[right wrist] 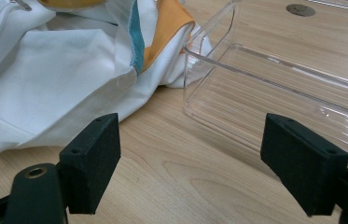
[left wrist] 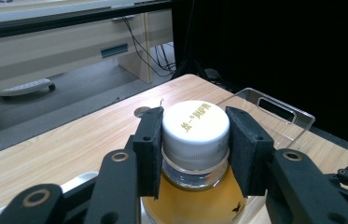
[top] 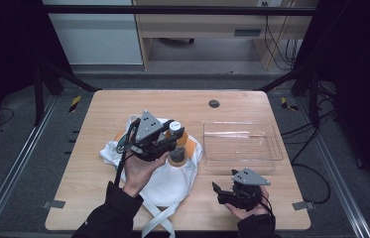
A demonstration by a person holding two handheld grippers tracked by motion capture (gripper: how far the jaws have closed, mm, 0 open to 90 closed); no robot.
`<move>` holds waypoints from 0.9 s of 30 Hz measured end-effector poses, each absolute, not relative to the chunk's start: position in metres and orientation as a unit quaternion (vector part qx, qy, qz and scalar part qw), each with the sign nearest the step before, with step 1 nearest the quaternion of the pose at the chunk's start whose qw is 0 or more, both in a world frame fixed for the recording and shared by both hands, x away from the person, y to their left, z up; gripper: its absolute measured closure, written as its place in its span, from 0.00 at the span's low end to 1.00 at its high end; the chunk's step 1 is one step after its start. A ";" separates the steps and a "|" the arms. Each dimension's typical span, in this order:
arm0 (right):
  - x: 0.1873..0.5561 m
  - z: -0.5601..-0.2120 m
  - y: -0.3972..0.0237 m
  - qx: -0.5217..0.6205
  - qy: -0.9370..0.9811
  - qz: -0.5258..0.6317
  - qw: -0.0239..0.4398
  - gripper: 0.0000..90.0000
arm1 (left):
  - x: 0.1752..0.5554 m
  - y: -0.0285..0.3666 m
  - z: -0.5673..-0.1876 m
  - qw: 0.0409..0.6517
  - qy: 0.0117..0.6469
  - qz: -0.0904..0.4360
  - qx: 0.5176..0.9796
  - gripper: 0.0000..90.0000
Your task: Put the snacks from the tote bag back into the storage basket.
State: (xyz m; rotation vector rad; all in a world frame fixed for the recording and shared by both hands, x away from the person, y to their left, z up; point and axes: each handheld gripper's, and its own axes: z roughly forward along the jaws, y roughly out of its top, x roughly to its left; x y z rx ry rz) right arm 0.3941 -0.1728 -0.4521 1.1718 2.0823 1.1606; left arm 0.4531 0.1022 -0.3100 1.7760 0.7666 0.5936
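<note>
The left tool (left wrist: 195,154) is clenched on a bottle (left wrist: 195,186) of amber liquid, its two black pads pressed against opposite sides of the white screw cap (left wrist: 196,128), which bears gold lettering on top. In the high view the bottle (top: 176,148) sits over a crumpled white cloth bag (top: 167,183) with orange and teal trim, near the middle of the table (top: 98,129); whether its base rests on the bag or hangs just above it cannot be told. The left tool (top: 170,141) comes at it from the left, with the person's hand beneath its body. Just to the right of the bag, toward the right edge of the table, stands a clear plastic tray (top: 277,148), its near corner touching or almost touching the cloth in the right gripper view. The right tool (right wrist: 190,168) is released, its pads wide apart with only bare wood between them; it rests in the person's hand near the front right corner of the table, just in front of the tray (right wrist: 209,42).
</note>
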 end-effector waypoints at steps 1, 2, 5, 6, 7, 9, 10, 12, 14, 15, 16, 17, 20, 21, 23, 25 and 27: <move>0.394 -0.452 -0.173 0.428 0.761 0.424 0.240 0.23 | 0.454 0.099 -0.310 0.531 0.319 0.248 0.745 0.65; 0.394 -0.452 -0.173 0.430 0.760 0.425 0.239 0.23 | 0.454 0.097 -0.309 0.529 0.318 0.248 0.747 0.65; 0.394 -0.452 -0.173 0.428 0.761 0.424 0.240 0.23 | 0.455 0.092 -0.308 0.532 0.316 0.247 0.746 0.65; 0.394 -0.452 -0.173 0.428 0.761 0.424 0.240 0.23 | 0.455 0.092 -0.308 0.532 0.316 0.247 0.746 0.65; 0.394 -0.452 -0.172 0.429 0.761 0.425 0.238 0.23 | 0.455 0.089 -0.308 0.533 0.315 0.247 0.745 0.65; 0.394 -0.452 -0.172 0.428 0.761 0.425 0.238 0.23 | 0.455 0.085 -0.307 0.535 0.313 0.245 0.745 0.65; 0.394 -0.452 -0.172 0.428 0.761 0.425 0.238 0.23 | 0.455 0.085 -0.307 0.535 0.313 0.245 0.745 0.65; 0.394 -0.452 -0.172 0.427 0.761 0.425 0.239 0.23 | 0.455 0.081 -0.306 0.536 0.310 0.245 0.746 0.65; 0.394 -0.452 -0.173 0.426 0.761 0.426 0.239 0.23 | 0.456 0.075 -0.304 0.539 0.308 0.243 0.746 0.65; 0.394 -0.452 -0.173 0.426 0.761 0.426 0.239 0.23 | 0.456 0.073 -0.304 0.538 0.306 0.242 0.747 0.65; 0.394 -0.452 -0.173 0.426 0.761 0.426 0.239 0.23 | 0.456 0.073 -0.304 0.538 0.306 0.242 0.747 0.65; 0.394 -0.452 -0.173 0.426 0.761 0.426 0.239 0.23 | 0.457 0.069 -0.303 0.540 0.304 0.242 0.747 0.65; 0.394 -0.452 -0.173 0.426 0.761 0.426 0.239 0.23 | 0.457 0.066 -0.302 0.541 0.303 0.241 0.747 0.65; 0.394 -0.452 -0.173 0.426 0.762 0.426 0.239 0.23 | 0.458 0.063 -0.302 0.541 0.302 0.240 0.747 0.65; 0.394 -0.452 -0.173 0.427 0.761 0.426 0.238 0.23 | 0.459 0.060 -0.302 0.541 0.300 0.241 0.748 0.65; 0.394 -0.452 -0.173 0.427 0.761 0.426 0.238 0.23 | 0.460 0.056 -0.301 0.542 0.299 0.241 0.748 0.65; 0.394 -0.452 -0.173 0.426 0.762 0.426 0.238 0.23 | 0.461 0.053 -0.301 0.542 0.298 0.241 0.748 0.65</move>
